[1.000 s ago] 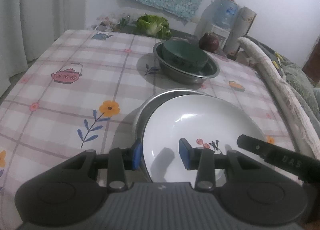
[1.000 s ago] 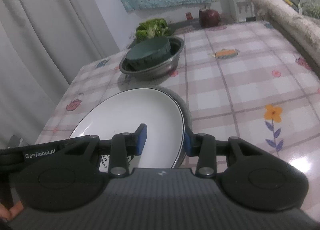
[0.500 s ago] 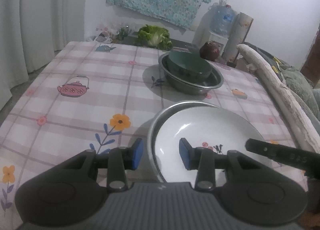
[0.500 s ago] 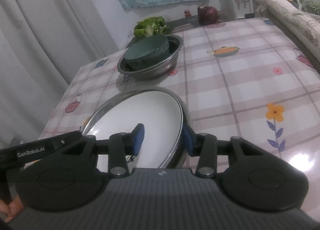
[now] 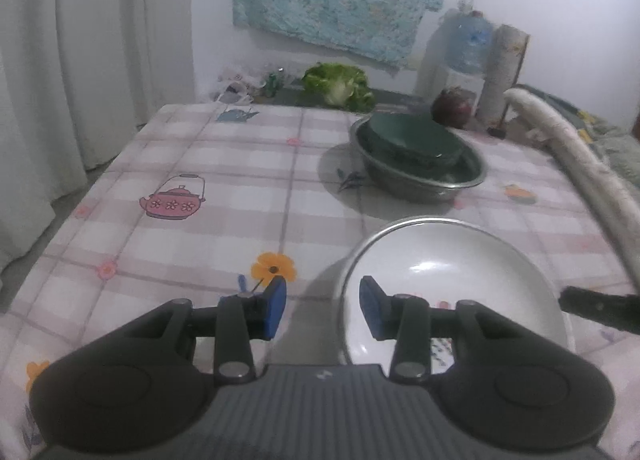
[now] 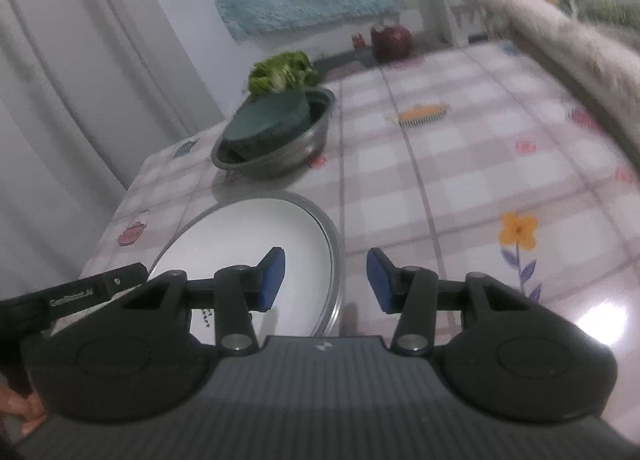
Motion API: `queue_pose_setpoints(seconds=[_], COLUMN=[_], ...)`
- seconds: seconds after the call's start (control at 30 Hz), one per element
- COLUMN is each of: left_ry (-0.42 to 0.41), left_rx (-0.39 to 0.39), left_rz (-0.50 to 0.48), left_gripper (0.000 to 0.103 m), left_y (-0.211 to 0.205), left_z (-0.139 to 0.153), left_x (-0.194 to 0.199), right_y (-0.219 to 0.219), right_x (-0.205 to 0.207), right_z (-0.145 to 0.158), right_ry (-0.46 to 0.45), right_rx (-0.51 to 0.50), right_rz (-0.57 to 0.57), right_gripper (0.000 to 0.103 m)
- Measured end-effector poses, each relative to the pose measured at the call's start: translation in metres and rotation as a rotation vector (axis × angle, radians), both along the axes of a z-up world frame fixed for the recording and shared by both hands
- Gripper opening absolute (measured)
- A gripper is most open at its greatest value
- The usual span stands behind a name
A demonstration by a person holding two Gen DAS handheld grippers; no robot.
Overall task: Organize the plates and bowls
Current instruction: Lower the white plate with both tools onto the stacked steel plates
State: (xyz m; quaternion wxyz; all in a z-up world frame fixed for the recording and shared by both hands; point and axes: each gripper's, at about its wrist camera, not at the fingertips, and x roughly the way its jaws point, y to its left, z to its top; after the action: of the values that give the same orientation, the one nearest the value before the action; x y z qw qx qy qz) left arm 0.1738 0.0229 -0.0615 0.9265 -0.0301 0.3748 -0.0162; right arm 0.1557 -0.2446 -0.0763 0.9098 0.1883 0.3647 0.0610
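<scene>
The counter point(image 5: 224, 196), covered in a checked cloth with printed teapots and flowers, stretches ahead of both tongs. Just ahead of them and between the two lies a metal basin point(image 5: 404, 222) with a white plate point(image 5: 452, 272) lying inside it; the plate's near edge carries a small dark print. Farther ahead, well apart from the tongs, a second metal basin point(image 5: 424, 180) holds a dark green bowl point(image 5: 412, 140), turned upside down and tilted against the basin wall. Beyond that, at the counter's far edge, sit a leafy green vegetable point(image 5: 340, 86) and a dark red round object point(image 5: 452, 108). The left tongs point(image 5: 322, 310) are released: the basin's left rim passes between the blue pads, and neither pad presses on it. The right tongs point(image 6: 326, 280) have just been spreading and are released too, with the basin's right rim in the gap between the pads and clear of both.
</scene>
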Motion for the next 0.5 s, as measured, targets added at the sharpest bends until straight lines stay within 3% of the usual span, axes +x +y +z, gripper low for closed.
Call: queue_pose_setpoints(seconds=[0.13, 0.27, 0.5], left_ry=[0.067, 0.131, 0.155], left_rx=[-0.048, -0.140, -0.117], left_rz=[-0.017, -0.036, -0.035], left_gripper=[0.040, 0.028, 0.028], left_y=[0.002, 0.004, -0.003], left_z=[-0.011, -0.019, -0.017], left_x=[0.015, 0.024, 0.020], right_y=[-0.007, -0.005, -0.004], right_x=[0.009, 0.018, 0.023], right_z=[-0.016, -0.027, -0.029], right_ry=[0.040, 0.064, 0.076], right_rx=[0.086, 0.140, 0.166], right_rz=[-0.003, 0.023, 0.055], right_gripper=[0.045, 0.042, 0.037])
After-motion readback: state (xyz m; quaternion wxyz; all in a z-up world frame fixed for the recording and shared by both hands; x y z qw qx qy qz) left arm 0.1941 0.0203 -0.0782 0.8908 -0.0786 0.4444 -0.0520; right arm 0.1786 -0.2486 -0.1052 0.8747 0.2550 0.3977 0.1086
